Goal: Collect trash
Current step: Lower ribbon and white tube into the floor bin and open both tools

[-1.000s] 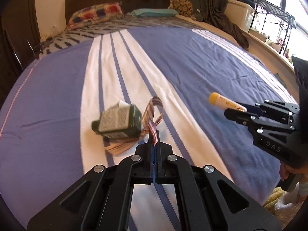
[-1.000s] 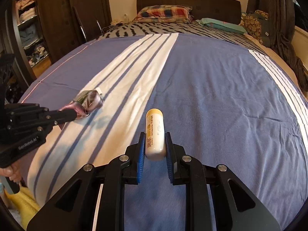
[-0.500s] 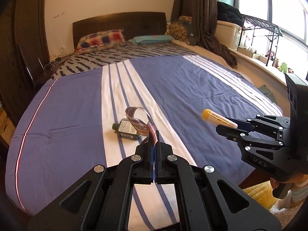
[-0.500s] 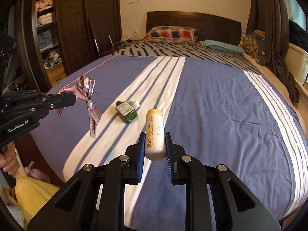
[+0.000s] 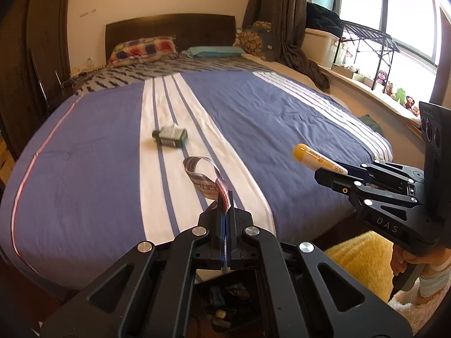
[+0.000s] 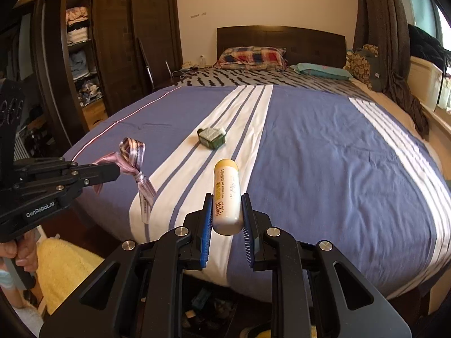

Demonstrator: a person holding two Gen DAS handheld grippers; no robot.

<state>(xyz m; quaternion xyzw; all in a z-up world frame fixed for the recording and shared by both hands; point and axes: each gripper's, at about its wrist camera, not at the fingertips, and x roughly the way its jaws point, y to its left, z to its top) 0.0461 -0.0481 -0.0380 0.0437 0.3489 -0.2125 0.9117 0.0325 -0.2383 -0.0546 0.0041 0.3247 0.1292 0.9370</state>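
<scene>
Hiding ribbon [image 5: 207, 180] end in jaws, tube [image 6: 227, 197] base clamped, carton [image 5: 170, 136] blurred

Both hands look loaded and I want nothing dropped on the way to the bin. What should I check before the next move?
1. Left gripper shut on the ribbon: ok.
2. Right gripper shut on the cream tube: ok.
3. Ribbon tail hangs free, touching nothing: ok.
4. Tube gripped at its lower end, most of it sticking out beyond the pads: ok, but watch for slipping.
5. Green bottle left on the bed: not ok, not yet collected.
6. Bin location: cannot tell.
</scene>
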